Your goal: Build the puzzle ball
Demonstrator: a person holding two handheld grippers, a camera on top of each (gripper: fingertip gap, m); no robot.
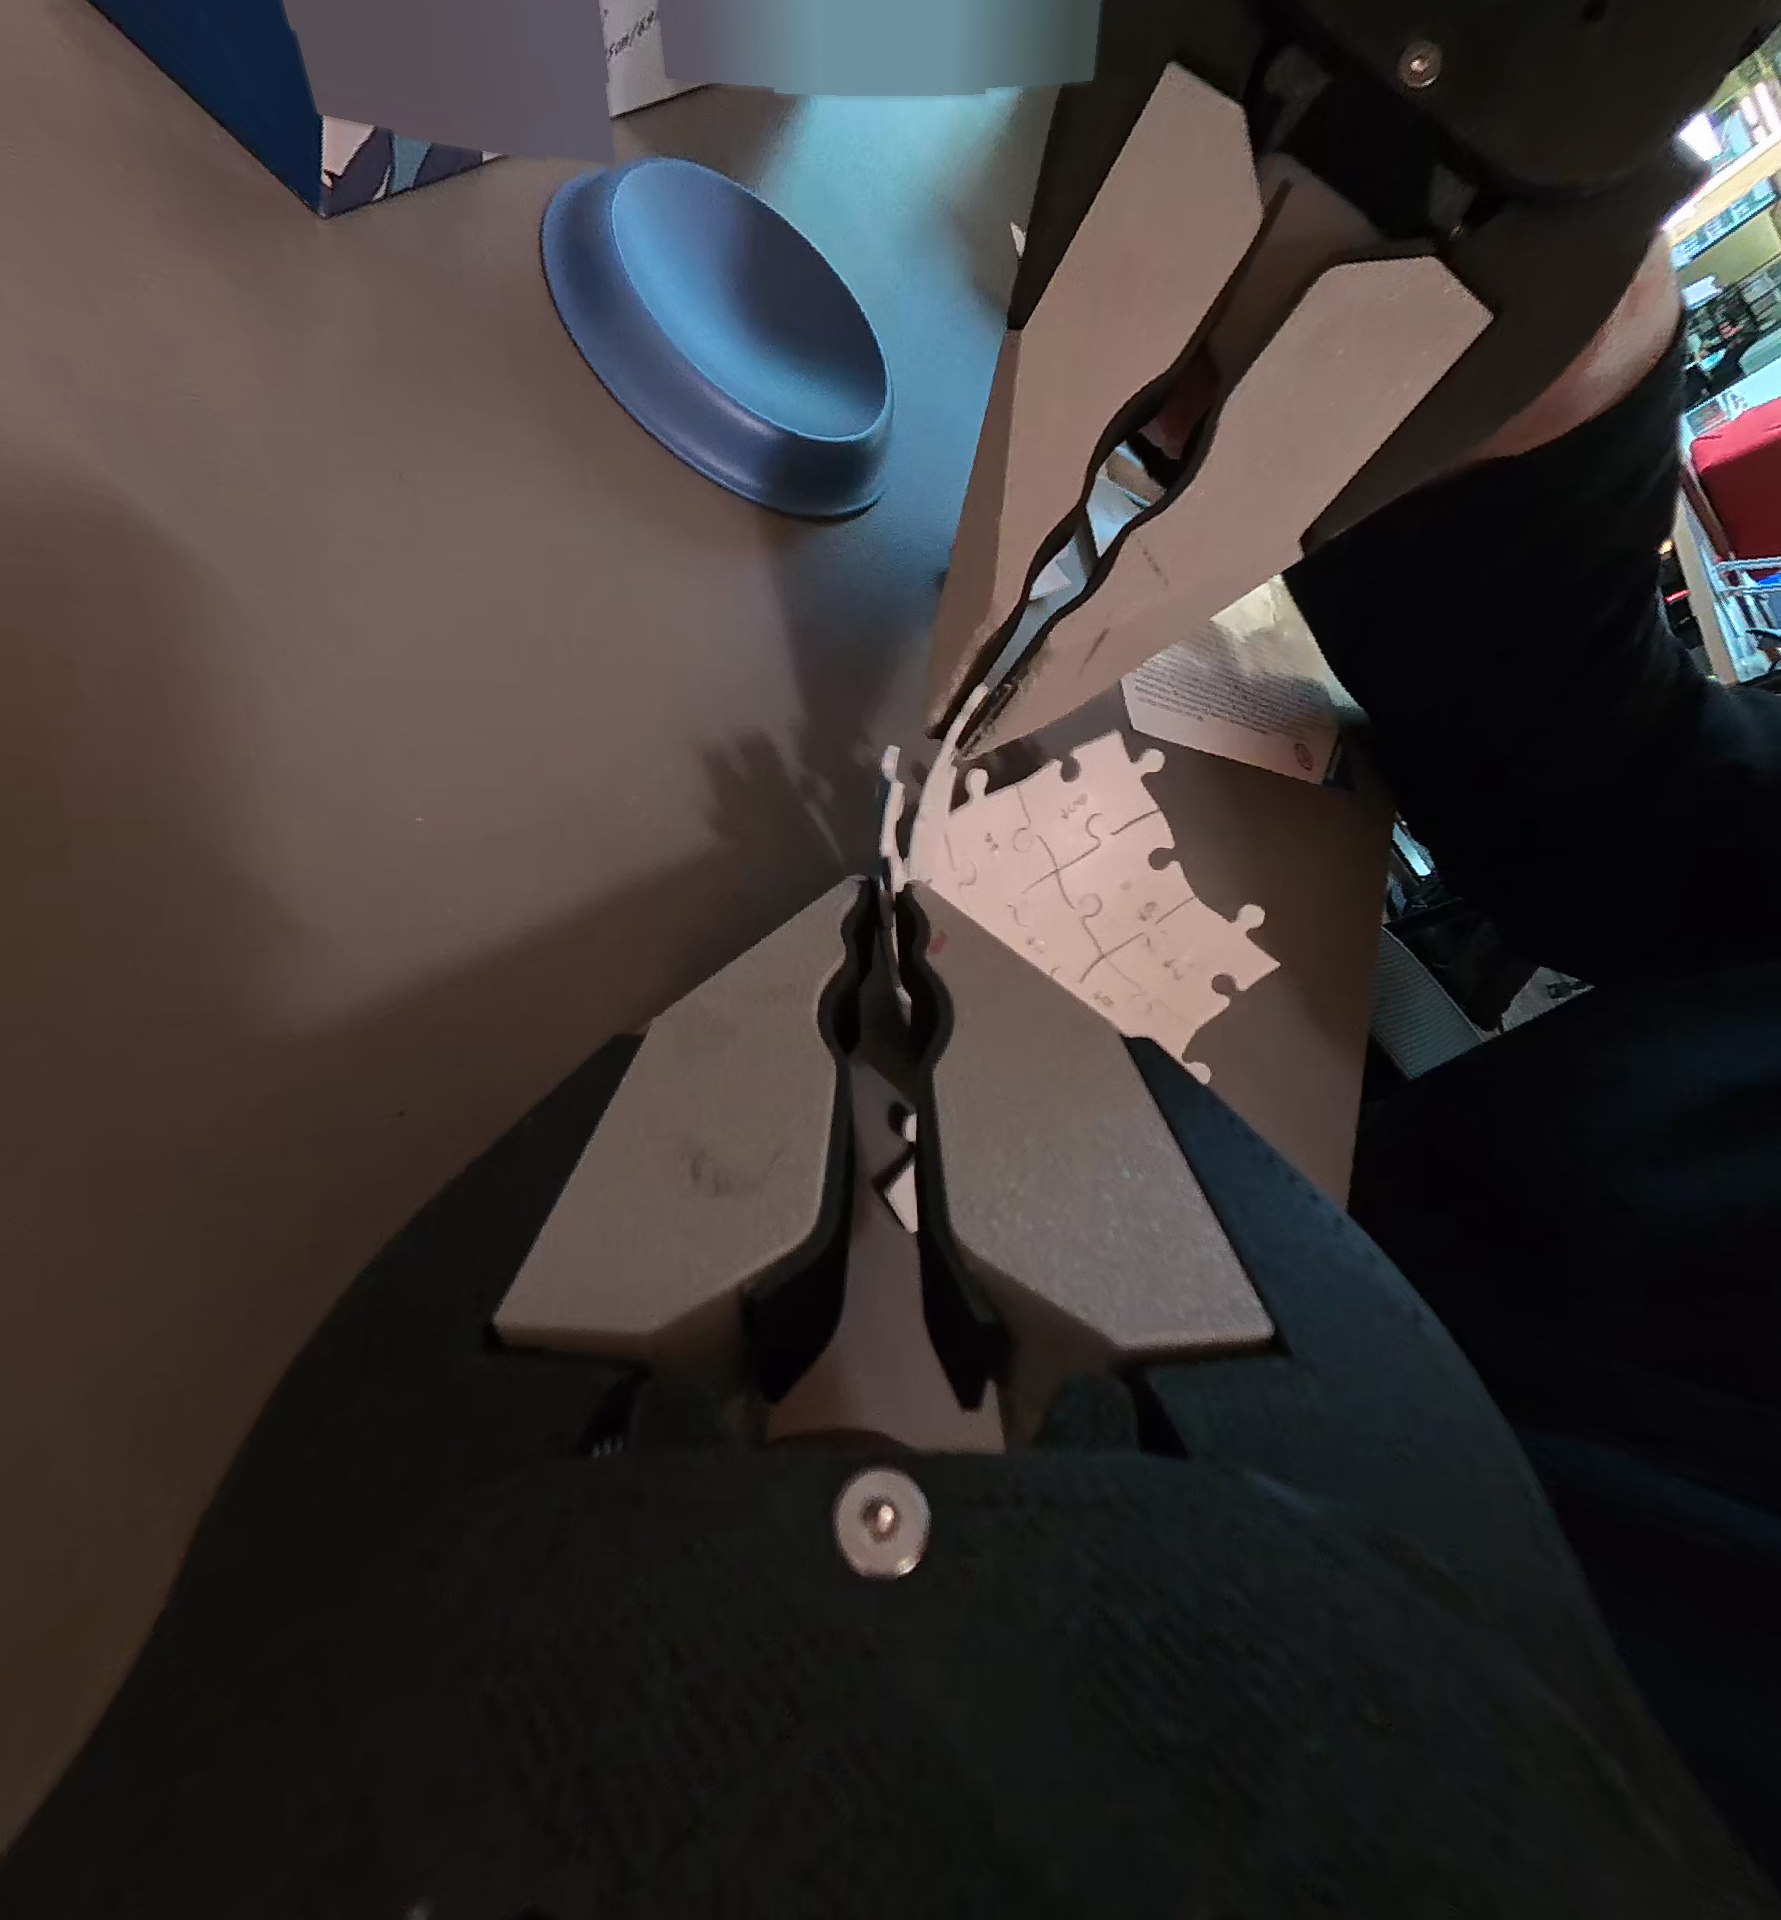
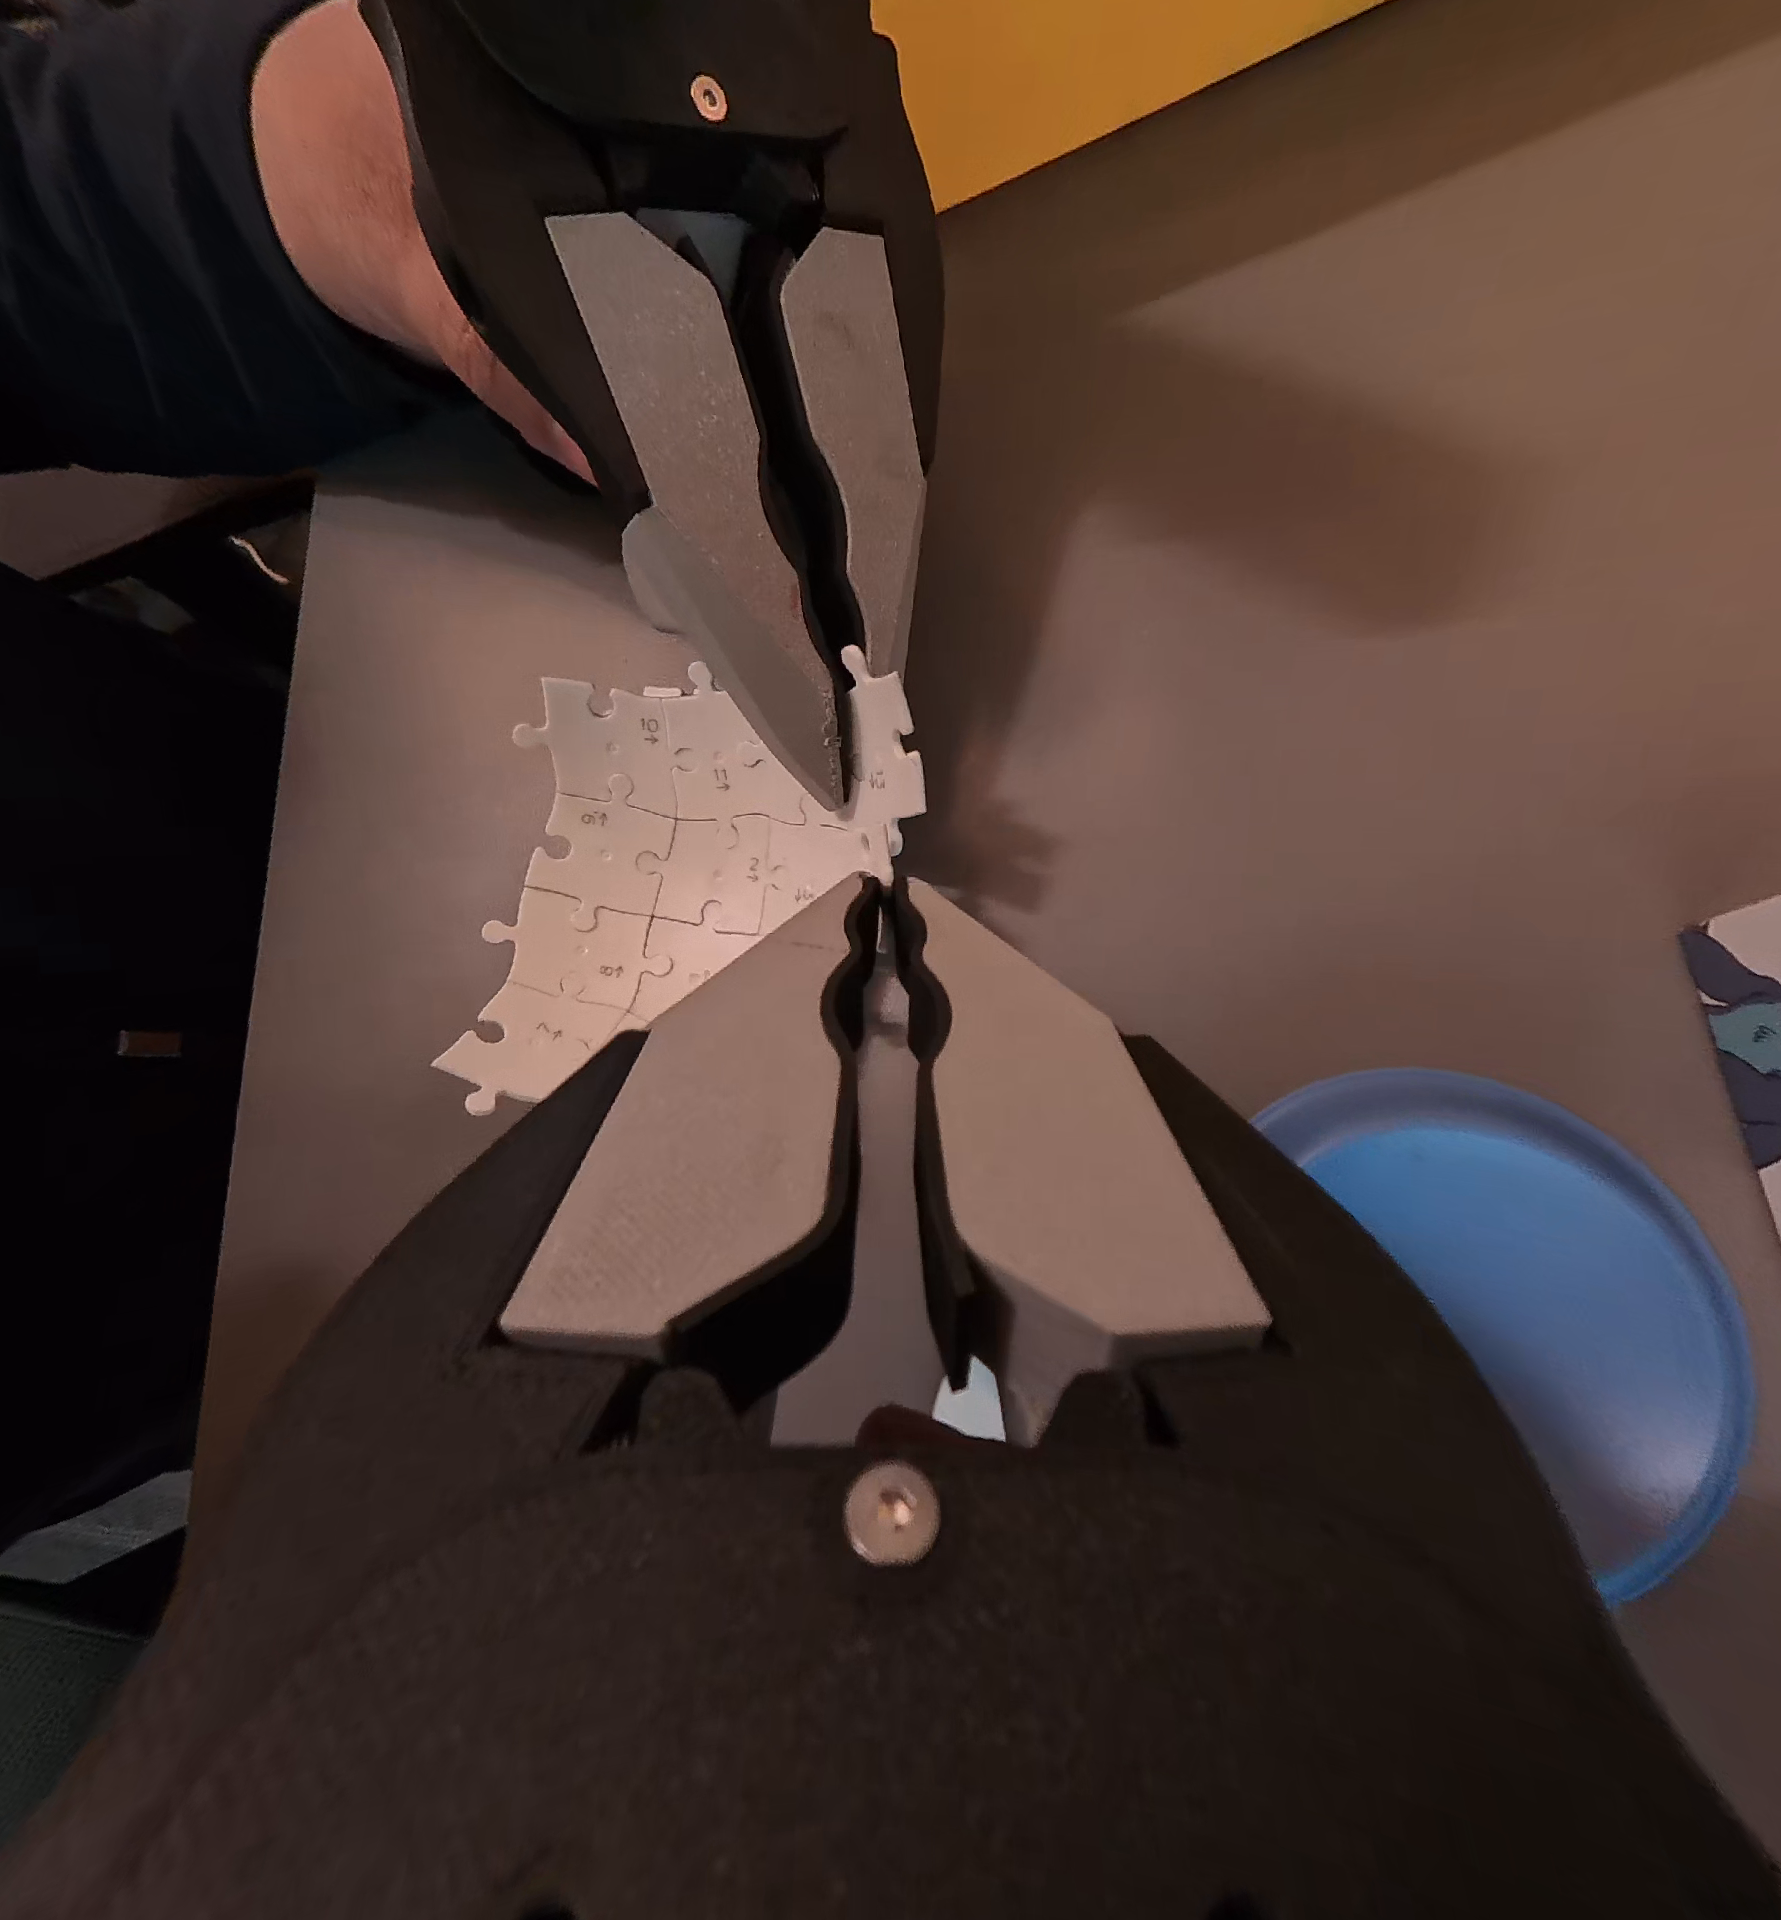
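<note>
A blue dish (image 2: 1551,1340) sits upside down on the grey table (image 1: 294,675), so it holds nothing. The joined white puzzle panel (image 2: 637,883), numbered faces up, curves upward at its right edge above the table. The left gripper (image 2: 836,774) and right gripper (image 2: 884,891) both pinch that raised edge, jaws nearly closed
</note>
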